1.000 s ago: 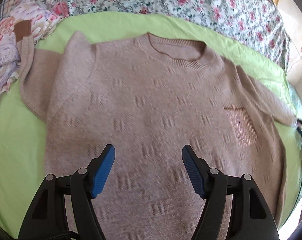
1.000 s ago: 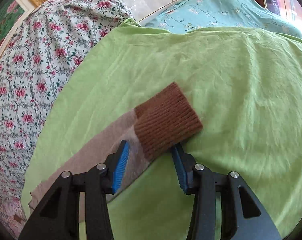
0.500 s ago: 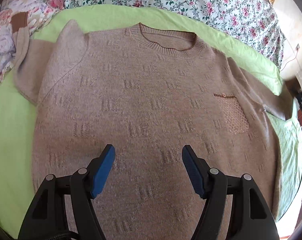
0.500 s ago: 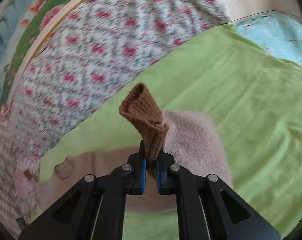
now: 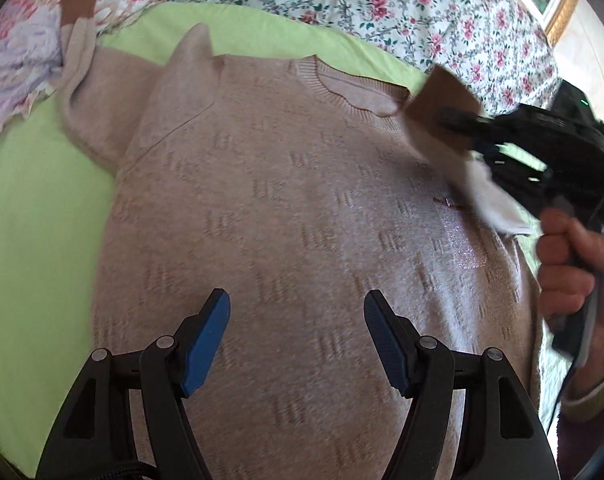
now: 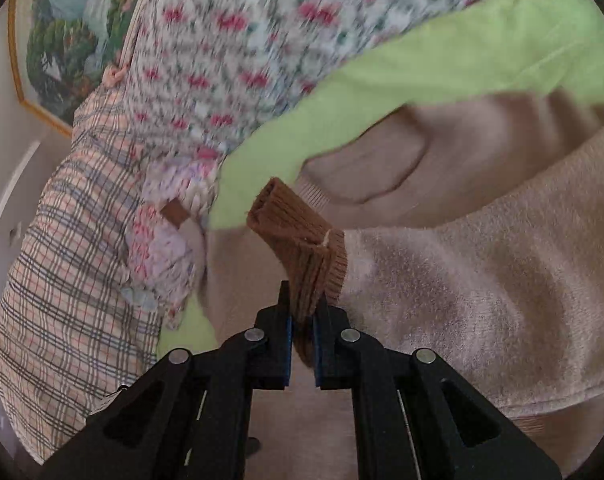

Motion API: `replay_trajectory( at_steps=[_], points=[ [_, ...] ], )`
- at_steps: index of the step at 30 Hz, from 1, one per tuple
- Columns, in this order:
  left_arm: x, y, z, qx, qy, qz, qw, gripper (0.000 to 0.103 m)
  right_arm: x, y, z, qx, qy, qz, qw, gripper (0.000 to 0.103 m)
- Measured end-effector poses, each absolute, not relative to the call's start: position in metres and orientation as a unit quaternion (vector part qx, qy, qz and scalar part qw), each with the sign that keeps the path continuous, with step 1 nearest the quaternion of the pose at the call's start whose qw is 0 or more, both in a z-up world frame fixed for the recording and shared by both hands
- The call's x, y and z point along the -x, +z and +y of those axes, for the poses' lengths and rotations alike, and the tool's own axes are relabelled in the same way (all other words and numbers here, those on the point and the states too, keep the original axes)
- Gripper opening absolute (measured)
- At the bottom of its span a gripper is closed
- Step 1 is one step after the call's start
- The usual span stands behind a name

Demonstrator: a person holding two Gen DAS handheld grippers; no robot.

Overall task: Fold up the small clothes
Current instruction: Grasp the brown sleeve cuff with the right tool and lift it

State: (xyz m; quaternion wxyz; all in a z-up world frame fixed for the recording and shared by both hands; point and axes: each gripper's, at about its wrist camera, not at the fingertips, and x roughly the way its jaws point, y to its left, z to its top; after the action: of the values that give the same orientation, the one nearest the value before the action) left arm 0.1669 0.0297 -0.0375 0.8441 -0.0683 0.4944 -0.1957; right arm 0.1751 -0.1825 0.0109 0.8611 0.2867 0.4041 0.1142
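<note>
Lying flat on the green sheet [image 5: 41, 208] of a bed, the beige sweater [image 5: 302, 220] is spread front up, neckline towards the flowered cover [image 5: 382, 0]. The left gripper [image 5: 297, 336] hangs above its lower half, fingers wide apart with nothing between them. The right gripper [image 6: 302, 320] has its fingers pinched tight on the brown cuff [image 6: 302, 248] of one sleeve, which is carried across the sweater's chest near the collar (in the left wrist view the cuff [image 5: 438, 116] is blurred, so its exact height over the knit is hard to judge). A hand [image 5: 570, 276] grips that gripper's handle at the right edge. The other sleeve lies out to the far side, its brown cuff [image 5: 75, 6] resting on a pile of pale patterned cloth [image 5: 17, 60], with a checked fabric [image 6: 61, 280] beside it.
</note>
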Motion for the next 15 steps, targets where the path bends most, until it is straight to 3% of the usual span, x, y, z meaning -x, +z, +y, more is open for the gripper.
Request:
replay_trajectory(
  at_steps=[4,7,9,15],
  points=[
    [-0.169,-0.043,0.038,0.094,-0.202,0.499,0.838,0.070,-0.193,-0.019,-0.148,-0.277,0.138,0.443,0.841,0.009],
    [-0.179,-0.048,0.036,0.112,-0.208,0.499,0.834,0.070,-0.196,-0.033,-0.145,-0.280,0.138,0.464,0.829,0.020],
    [-0.188,-0.050,0.030,0.123,-0.217,0.502,0.828,0.074,-0.192,-0.036,-0.151,-0.298,0.149,0.463,0.821,0.032],
    [-0.232,-0.057,0.004,0.156,-0.241,0.501,0.817,0.081,-0.154,0.000,-0.188,-0.307,0.123,0.410,0.850,0.034]
  ],
)
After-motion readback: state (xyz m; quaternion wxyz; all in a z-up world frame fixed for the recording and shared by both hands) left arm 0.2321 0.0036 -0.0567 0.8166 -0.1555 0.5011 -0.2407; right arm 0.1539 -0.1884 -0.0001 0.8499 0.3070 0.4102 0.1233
